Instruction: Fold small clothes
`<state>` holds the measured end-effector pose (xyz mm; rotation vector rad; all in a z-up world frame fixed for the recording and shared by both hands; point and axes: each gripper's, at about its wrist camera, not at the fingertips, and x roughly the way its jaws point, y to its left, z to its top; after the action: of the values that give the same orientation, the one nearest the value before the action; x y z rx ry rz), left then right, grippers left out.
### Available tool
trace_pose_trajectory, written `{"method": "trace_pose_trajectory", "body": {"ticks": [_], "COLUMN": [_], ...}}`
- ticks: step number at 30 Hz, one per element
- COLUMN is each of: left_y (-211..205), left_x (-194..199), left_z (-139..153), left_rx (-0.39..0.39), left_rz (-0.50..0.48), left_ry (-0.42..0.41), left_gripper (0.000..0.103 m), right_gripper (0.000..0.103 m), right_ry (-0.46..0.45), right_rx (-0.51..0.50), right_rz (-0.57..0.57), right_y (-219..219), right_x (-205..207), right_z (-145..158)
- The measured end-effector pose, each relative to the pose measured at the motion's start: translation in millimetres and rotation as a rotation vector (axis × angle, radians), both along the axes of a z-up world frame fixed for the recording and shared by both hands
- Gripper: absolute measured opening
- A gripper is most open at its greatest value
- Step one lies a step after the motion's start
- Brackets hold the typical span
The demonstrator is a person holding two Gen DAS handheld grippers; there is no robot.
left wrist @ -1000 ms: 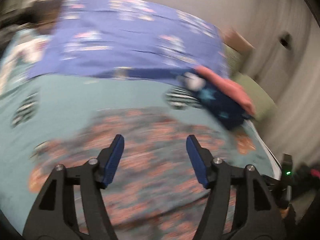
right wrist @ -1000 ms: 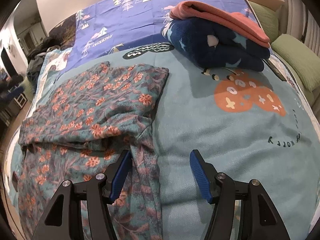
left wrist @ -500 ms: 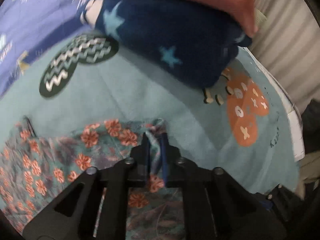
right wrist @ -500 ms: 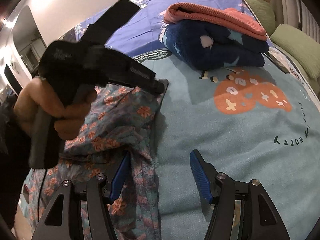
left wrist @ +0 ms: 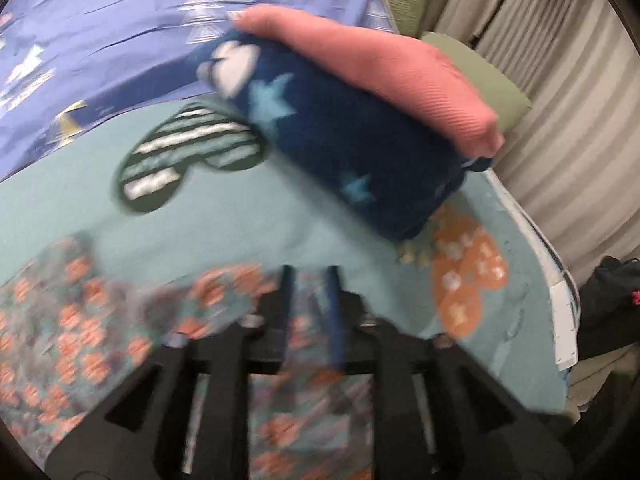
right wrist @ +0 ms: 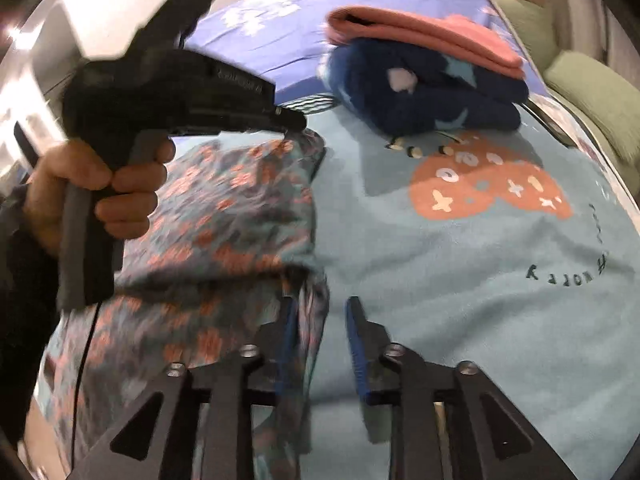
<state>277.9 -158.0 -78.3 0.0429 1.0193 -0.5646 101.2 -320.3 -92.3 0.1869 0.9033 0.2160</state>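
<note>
A teal floral garment [right wrist: 224,216] lies on the teal blanket [right wrist: 460,280], and shows in the left wrist view [left wrist: 80,340] too. My left gripper [left wrist: 310,300] is shut on the garment's far right corner and lifts it; from the right wrist view it [right wrist: 290,128] is seen held by a hand above the garment. My right gripper [right wrist: 322,340] is partly closed around the garment's near right edge, with cloth between the blue pads [right wrist: 356,344]; a gap still shows.
A folded navy star blanket [left wrist: 360,152] with a folded pink cloth [left wrist: 380,68] on top lies at the far right. A purple sheet [left wrist: 100,40] covers the far bed. Green pillows [right wrist: 592,92] and curtains [left wrist: 580,120] stand at right.
My left gripper has lifted and pulled the garment's corner back toward me. My right gripper has narrowed from wide open and moved onto the garment's near edge.
</note>
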Motion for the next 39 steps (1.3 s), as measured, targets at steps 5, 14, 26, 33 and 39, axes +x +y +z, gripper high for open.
{"method": "trace_pose_trajectory", "body": {"ticks": [5, 14, 26, 33, 39], "left_y": [92.4, 334.3, 290.8, 313.5, 336.6], "left_x": [-31.1, -83.0, -83.0, -105.6, -104.5], "left_z": [29.2, 17.9, -32.7, 32.1, -1.3], "left_rx": [0.018, -0.001, -0.014, -0.088, -0.014], "left_rz": [0.11, 0.622, 0.4, 0.436, 0.502], "left_ry": [-0.13, -0.111, 0.042, -0.21, -0.137], "left_gripper": [0.049, 0.051, 0.007, 0.007, 0.038], "right_gripper": [0.047, 0.049, 0.051, 0.056, 0.059], "right_ry": [-0.022, 0.007, 0.005, -0.011, 0.008], "right_rx": [0.053, 0.128, 0.06, 0.043, 0.095], "right_rz": [-0.018, -0.006, -0.022, -0.055, -0.037], "right_y": [-28.9, -15.4, 13.4, 0.9, 1.2], "right_x": [2.8, 37.9, 40.6, 43.5, 62.8], "right_z": [15.6, 21.5, 27.2, 35.8, 26.8]}}
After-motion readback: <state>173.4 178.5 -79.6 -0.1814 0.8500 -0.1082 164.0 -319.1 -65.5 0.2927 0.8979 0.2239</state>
